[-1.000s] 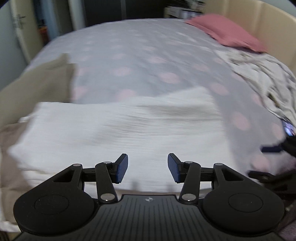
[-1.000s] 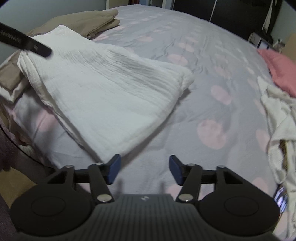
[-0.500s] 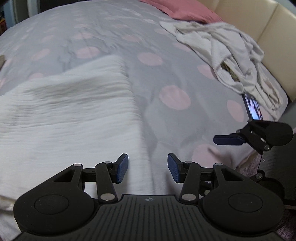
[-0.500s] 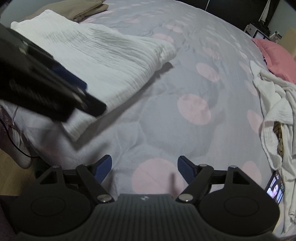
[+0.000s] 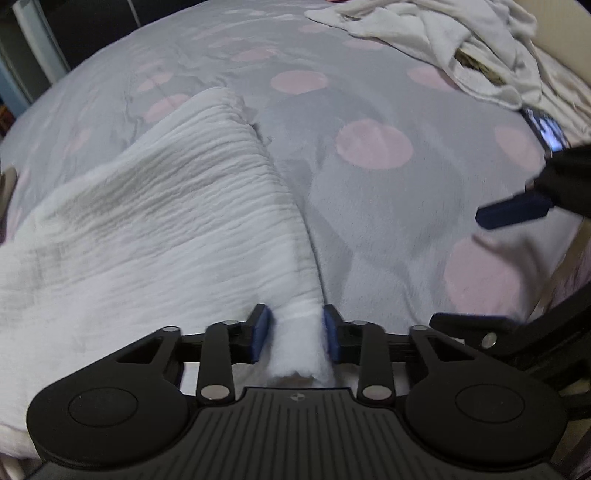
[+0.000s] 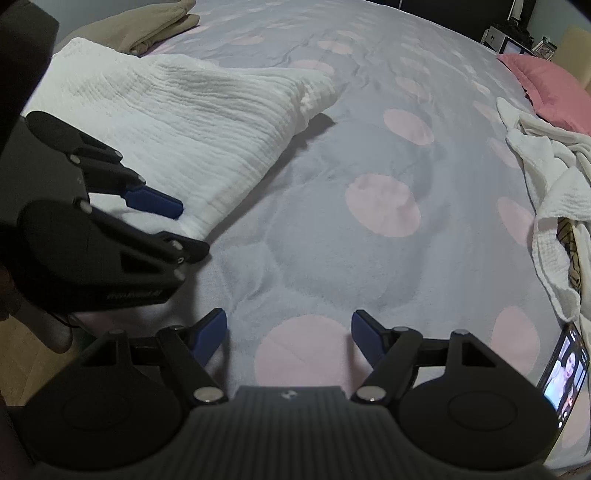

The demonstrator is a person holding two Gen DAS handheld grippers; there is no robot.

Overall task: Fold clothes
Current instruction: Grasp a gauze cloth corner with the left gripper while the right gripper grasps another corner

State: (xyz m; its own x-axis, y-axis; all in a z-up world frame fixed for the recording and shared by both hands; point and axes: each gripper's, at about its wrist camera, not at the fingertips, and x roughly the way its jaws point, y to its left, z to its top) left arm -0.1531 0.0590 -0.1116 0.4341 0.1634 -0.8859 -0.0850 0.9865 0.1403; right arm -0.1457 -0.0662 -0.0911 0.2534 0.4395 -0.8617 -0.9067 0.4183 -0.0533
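A folded white crinkled garment [image 5: 155,221] lies on the grey bed cover with pink dots [image 5: 369,206]; it also shows in the right wrist view [image 6: 177,122]. My left gripper [image 5: 295,334] has its blue pads on either side of the garment's near right corner, the cloth between the jaws with small gaps beside it. From the right wrist view the left gripper [image 6: 173,229] sits at that corner. My right gripper [image 6: 288,332] is open and empty above the bed cover [image 6: 332,229], right of the garment. One right fingertip [image 5: 513,212] shows at the right edge of the left wrist view.
A crumpled pile of white clothes [image 5: 461,44] lies at the far right, also in the right wrist view [image 6: 554,206]. A lit phone [image 6: 565,373] lies near it. A folded beige garment [image 6: 147,29] and a pink pillow [image 6: 550,88] are at the back.
My left gripper has moved down to the white garment's near right corner, and the cloth now sits between its jaws. My right gripper has opened wider and shifted right.
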